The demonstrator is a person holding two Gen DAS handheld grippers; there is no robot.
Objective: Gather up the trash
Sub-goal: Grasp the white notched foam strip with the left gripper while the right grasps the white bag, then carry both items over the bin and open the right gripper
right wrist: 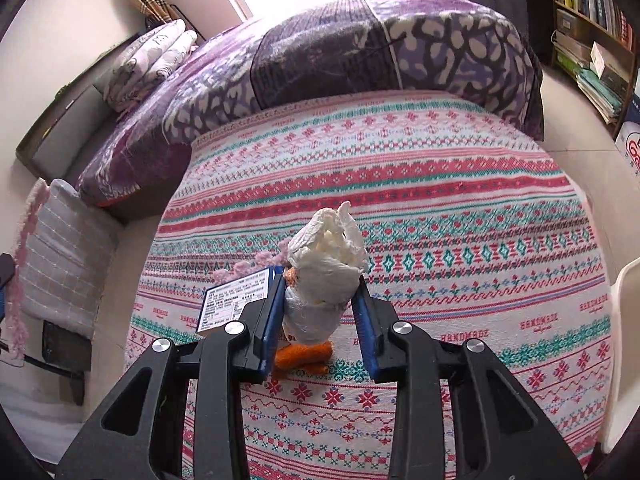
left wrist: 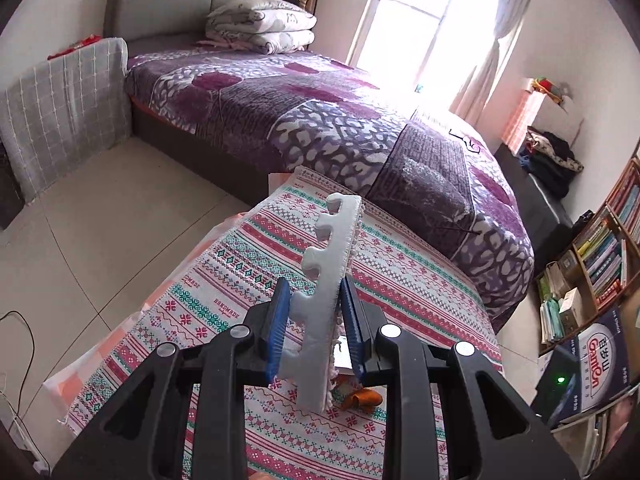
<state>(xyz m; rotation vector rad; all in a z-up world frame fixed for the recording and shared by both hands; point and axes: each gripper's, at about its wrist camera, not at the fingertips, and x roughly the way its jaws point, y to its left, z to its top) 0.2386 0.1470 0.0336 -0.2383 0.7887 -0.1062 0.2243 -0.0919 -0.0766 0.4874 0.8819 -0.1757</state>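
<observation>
The left gripper [left wrist: 313, 322] is clamping its two blue fingers [left wrist: 278, 322] on a white foam strip [left wrist: 324, 280] with notches along one edge, and it is holding this strip in the air above the patterned tablecloth [left wrist: 224, 280]. The right gripper [right wrist: 320, 312] is closing its fingers [right wrist: 366, 320] on a crumpled white tissue [right wrist: 326, 276], also just above the tablecloth. Under the tissue, some orange peel [right wrist: 304, 356] is lying on the cloth, and a printed card [right wrist: 236, 304] is lying just to the left of the tissue, with something pink and fluffy [right wrist: 248, 266] behind the card. So two pieces of trash are in hand, but I am judging the task as only partly done: the peel and maybe the card are waiting on the cloth. No bin or bag is showing in either view, so both held pieces are waiting to be dropped somewhere.
</observation>
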